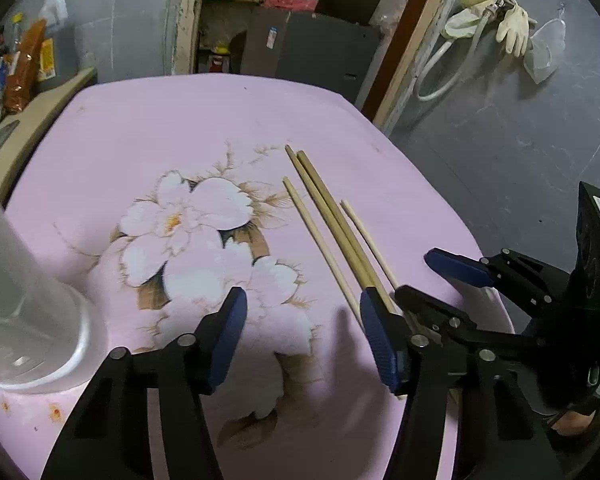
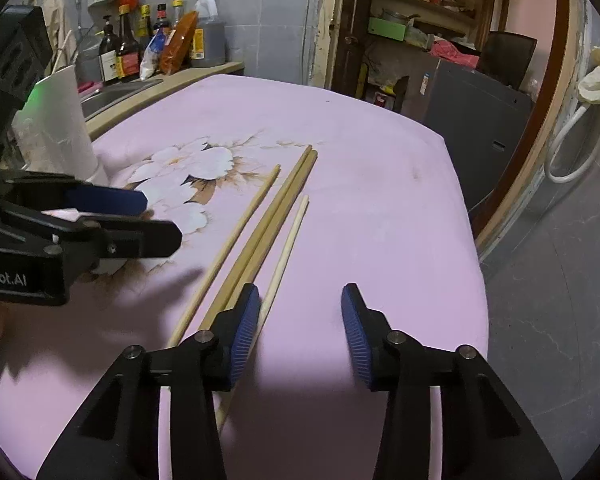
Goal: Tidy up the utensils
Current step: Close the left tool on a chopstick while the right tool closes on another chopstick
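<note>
Four chopsticks [image 2: 260, 240] of pale, matt wood are lying on a table [image 1: 140, 120] whose smooth pink top is showing a printed flower and faint sheen. The left gripper [image 1: 300, 332] and right gripper [image 2: 300, 332] are presenting matt black plastic arms, metal pivot pins and ribbed blue pads [image 2: 244, 336]. A white cylindrical holder [image 1: 24, 300] is looking like frosted, translucent plastic

Four slender pale wooden chopsticks [image 2: 260, 236] lie flat and roughly parallel on the pink flower-printed tabletop, running from about 7 o'clock up toward 1 o'clock in the right wrist view, the darker middle two touching, the outer two slightly apart, the rightmost palest and shortest.
</note>
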`<state>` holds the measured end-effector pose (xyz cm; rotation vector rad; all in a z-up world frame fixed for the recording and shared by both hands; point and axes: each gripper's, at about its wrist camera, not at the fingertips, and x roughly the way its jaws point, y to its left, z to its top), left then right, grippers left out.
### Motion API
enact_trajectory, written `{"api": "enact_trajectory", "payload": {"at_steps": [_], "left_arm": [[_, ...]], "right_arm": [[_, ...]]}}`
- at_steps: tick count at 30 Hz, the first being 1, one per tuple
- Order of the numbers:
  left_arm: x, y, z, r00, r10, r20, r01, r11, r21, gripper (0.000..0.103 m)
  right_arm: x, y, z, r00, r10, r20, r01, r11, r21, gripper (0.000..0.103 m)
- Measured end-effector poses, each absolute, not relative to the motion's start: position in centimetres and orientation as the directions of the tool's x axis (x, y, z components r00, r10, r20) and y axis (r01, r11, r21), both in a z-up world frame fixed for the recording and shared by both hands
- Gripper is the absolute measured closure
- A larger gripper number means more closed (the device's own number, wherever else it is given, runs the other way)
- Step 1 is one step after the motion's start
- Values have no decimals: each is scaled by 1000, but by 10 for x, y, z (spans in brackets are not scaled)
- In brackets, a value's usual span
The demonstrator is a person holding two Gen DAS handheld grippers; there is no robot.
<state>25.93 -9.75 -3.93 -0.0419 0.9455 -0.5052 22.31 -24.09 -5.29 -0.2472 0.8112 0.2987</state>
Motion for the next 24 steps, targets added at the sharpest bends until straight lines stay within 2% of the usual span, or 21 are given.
{"api": "enact_trajectory", "payload": {"at_steps": [5,6,7,11,14,22,23,24], "left_arm": [[276,-110,-47,419,-444,-792,397,874,-279,66],[279,-112,-48,415,-438,-798,397,876,-275,67],[281,-114,-48,417,-428,-802,394,880,-265,67],[292,-123,-47,417,-417,-808,375,888,-265,68],[300,-128,-48,428,-378,-821,362,904,-228,77],[313,-132,-49,423,-370,-827,367,905,-218,79],[314,-132,-49,421,-373,-827,370,903,-219,81],[315,-132,-49,422,-370,-828,371,904,-215,87]], "right_arm": [[227,-252,-50,653,189,-733,-338,939,-58,80],[228,-254,-49,661,174,-730,-324,943,-69,92],[228,-257,-50,666,154,-730,-312,946,-85,96],[229,-267,-48,664,171,-728,-294,955,-43,96],[230,-270,-48,662,183,-727,-291,956,-24,96],[227,-269,-45,643,291,-708,-351,934,66,94],[227,-267,-46,638,297,-711,-360,931,66,94],[227,-265,-47,632,301,-714,-368,927,66,94]]}}
